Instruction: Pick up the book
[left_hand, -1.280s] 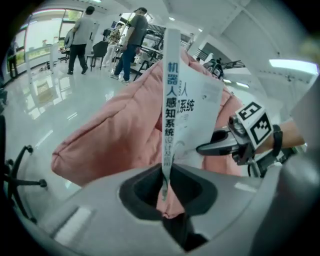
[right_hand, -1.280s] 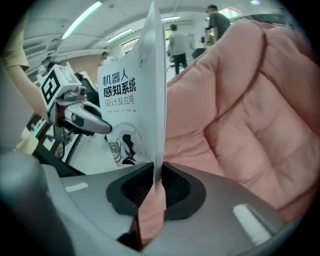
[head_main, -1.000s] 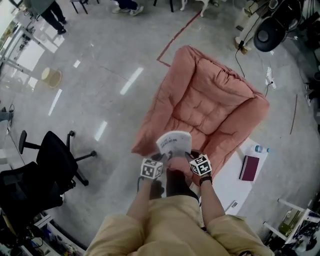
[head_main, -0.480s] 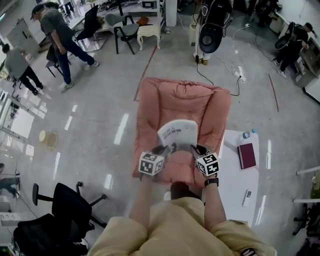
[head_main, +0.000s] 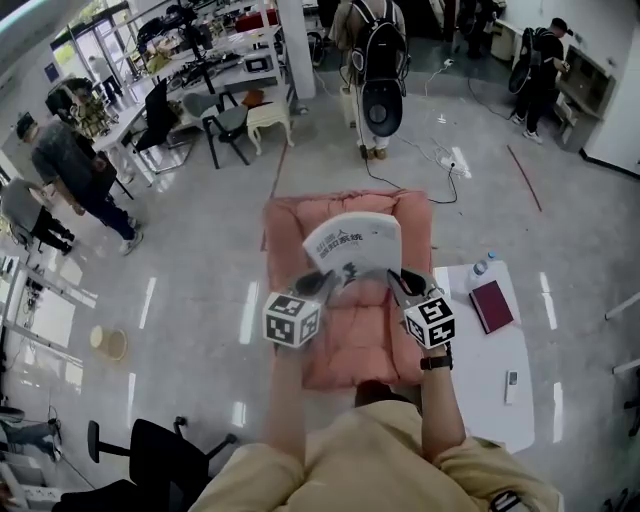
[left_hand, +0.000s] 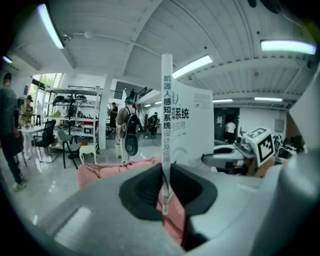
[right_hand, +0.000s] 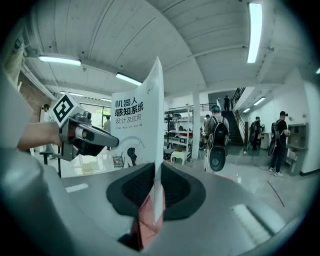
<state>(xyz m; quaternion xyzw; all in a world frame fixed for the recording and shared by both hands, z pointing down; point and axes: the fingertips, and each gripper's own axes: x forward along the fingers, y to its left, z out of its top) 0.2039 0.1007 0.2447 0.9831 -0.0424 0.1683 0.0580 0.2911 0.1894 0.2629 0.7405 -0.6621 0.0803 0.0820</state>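
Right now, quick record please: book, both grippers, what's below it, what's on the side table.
book: white, held in the air, cover facing the person
left gripper: shut on the book's spine edge
right gripper: shut on the book's opposite edge
below: pink cushion chair on the floor
side table: red notebook, bottle, remote

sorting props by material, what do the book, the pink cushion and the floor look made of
The book looks like paper pages in a thin soft cover, probably coated card; it curves where held. The pink cushion: matte fabric over soft padding, given quilted tufts and puffy rim. The floor: hard, polished, perhaps epoxy or stone; it mirrors ceiling lights.
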